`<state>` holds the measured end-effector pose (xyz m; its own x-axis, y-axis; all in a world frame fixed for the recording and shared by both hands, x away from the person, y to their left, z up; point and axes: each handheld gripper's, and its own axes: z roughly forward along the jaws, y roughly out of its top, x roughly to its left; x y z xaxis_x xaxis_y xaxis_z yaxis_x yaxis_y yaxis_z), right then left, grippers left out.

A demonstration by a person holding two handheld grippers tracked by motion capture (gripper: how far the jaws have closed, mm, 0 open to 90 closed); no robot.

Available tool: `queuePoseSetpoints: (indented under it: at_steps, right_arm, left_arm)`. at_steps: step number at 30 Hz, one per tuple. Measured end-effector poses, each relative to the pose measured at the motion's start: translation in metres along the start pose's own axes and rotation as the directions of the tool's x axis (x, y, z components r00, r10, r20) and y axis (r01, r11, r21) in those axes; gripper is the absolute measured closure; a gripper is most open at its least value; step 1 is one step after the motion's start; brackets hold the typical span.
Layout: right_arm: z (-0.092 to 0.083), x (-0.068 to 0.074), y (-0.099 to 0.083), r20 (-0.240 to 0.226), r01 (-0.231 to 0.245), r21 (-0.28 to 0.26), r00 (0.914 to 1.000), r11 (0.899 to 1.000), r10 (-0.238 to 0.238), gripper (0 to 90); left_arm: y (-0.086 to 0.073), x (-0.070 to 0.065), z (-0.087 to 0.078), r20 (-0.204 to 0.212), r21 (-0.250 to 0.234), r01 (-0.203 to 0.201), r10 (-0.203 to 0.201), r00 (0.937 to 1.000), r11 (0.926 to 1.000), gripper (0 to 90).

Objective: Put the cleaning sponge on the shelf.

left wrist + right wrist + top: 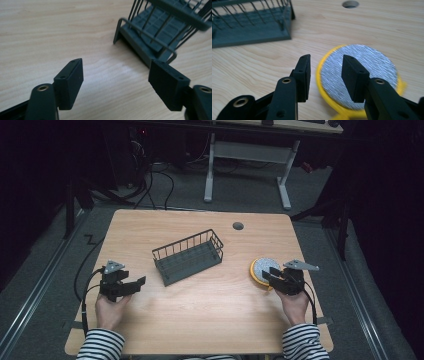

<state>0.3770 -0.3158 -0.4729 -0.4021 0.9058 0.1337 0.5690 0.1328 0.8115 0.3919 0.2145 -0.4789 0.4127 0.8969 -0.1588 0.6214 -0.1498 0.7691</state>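
Straddling the disc's (pixel 359 77) near-left rim, right gripper (pixel 325 75) half-closed, not visibly clamped; rack (pixel 187 257) lies to its left. Left gripper (pixel 116 82) released, farther off.

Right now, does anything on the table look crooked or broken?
Nothing looks broken or spilled. The dark wire basket sits at a slant to the table edges, upright and with nothing in it. The yellow-rimmed round pad lies flat by the right gripper, blurred in that gripper's view.

Table (pixel 200 320) pale wood-grain, smooth; rack (pixel 187 257) grey matt wire; disc (pixel 362 75) speckled grey, yellow-rimmed; claw pads (pixel 71 80) matt black.
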Motion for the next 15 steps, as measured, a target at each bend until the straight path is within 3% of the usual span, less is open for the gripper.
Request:
queuePoseSetpoints:
  at_steps: [5, 15]
  right_arm:
    - [0.009, 0.011, 0.011, -0.046, 0.007, 0.003, 0.9989, 1.000, -0.007, 60.1]
    - [0.035, 0.030, 0.033, -0.094, 0.038, 0.023, 0.9949, 0.999, -0.036, 63.6]
  left_arm:
    - [0.013, -0.005, -0.001, 0.012, -0.019, -0.002, 0.002, 0.9999, 0.9998, 31.4]
    - [0.039, -0.010, 0.007, 0.021, -0.025, -0.016, 0.016, 0.9996, 0.9996, 36.4]
